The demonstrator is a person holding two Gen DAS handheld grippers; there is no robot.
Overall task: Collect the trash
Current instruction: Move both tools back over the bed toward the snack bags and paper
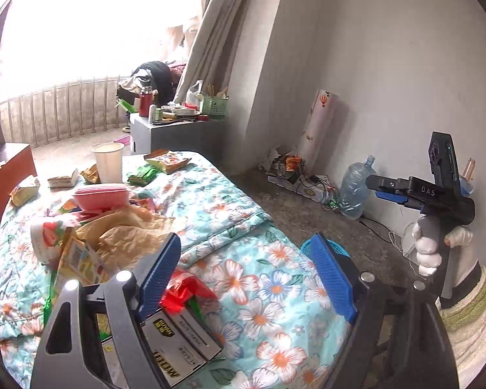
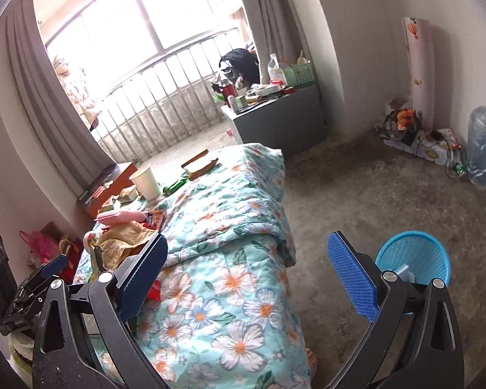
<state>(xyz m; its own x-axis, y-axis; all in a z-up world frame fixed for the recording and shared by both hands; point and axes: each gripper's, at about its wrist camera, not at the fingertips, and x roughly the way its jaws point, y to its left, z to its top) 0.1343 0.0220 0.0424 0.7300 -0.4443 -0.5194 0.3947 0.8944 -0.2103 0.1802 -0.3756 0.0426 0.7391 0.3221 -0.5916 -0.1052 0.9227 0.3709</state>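
Trash lies across the floral quilt [image 1: 269,278]: a white paper cup [image 1: 107,162], snack wrappers [image 1: 167,160], a pink container [image 1: 100,196], crumpled brown paper [image 1: 129,230], a red wrapper [image 1: 184,291] and a silver box [image 1: 181,340]. My left gripper [image 1: 246,275] hangs open above the quilt's near end, with nothing between its fingers. My right gripper [image 2: 248,275] is open and empty too, over the bed's corner. A blue mesh basket [image 2: 414,259] stands on the floor just right of it. In the left wrist view the right gripper [image 1: 377,188] is held by a gloved hand [image 1: 427,249].
A grey cabinet [image 1: 178,136] crowded with bottles stands past the bed's far end. A large water bottle [image 1: 353,191], a power strip with wires [image 1: 311,188] and a bag of rubbish [image 1: 286,165] sit along the wall. A red-brown cabinet [image 1: 13,175] is left of the bed. Bare concrete floor [image 2: 356,201] lies right of it.
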